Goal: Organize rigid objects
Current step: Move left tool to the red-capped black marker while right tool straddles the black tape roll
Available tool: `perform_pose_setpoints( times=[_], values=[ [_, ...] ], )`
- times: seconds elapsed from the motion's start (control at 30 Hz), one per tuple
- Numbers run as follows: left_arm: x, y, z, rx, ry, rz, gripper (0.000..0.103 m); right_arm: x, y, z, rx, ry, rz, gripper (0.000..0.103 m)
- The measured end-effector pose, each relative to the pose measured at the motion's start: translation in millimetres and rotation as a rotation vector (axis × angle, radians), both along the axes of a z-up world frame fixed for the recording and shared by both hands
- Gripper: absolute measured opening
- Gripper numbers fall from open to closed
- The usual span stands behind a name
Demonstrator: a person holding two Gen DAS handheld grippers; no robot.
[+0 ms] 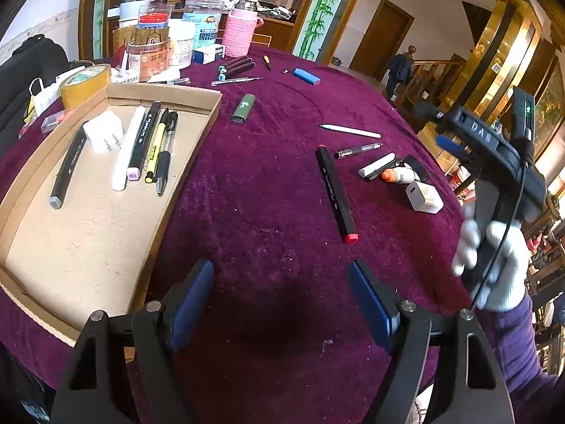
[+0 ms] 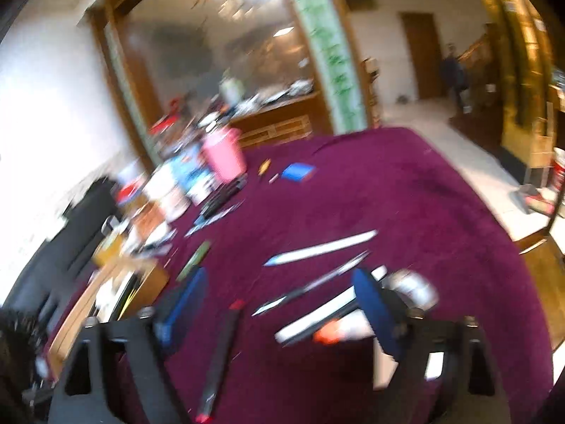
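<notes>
Cardboard tray [image 1: 21,208] on purple surface [image 1: 268,212]: white charger [image 1: 104,134], white marker [image 1: 128,148], three black markers, yellow pen, black pen. Red-capped marker [image 1: 335,192] lies outside. Left gripper [image 1: 282,304] and right gripper [image 2: 279,311]: spread apart, empty.

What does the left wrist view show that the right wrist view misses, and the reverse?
Left only: inside the tray, pens and a white plug in a row; the right gripper in a gloved hand.
Right only: nothing sharp; the picture is blurred.
Both: red-capped marker, white pen, blue lighter on the purple cloth.
</notes>
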State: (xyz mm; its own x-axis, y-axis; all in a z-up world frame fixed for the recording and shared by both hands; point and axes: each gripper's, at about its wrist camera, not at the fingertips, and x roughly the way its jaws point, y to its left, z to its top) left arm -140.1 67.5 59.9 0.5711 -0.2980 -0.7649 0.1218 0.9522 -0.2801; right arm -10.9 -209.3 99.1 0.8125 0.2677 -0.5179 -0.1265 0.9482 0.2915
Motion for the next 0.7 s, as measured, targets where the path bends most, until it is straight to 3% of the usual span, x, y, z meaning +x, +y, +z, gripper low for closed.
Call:
perform_pose_setpoints(
  times=[0.23,0.4,0.7],
  values=[
    [8.8,-10.5,-12.7,0.017,0.038,-0.008,0.078,18.3,-43.5,-28.7,0.012,0.028,-0.167,0.090],
    [16.7,-17.5,-20.5,0.015,0.060,-0.014,0.078,12.7,-55.4,-23.6,0.008,-0.007,-0.213,0.090],
    [21.4,-26.0,-30.3,0.028,0.083,-0.029,0.078,10.0,-61.7,-27.8,-0.004,0.011,-0.253,0.090]
  ],
)
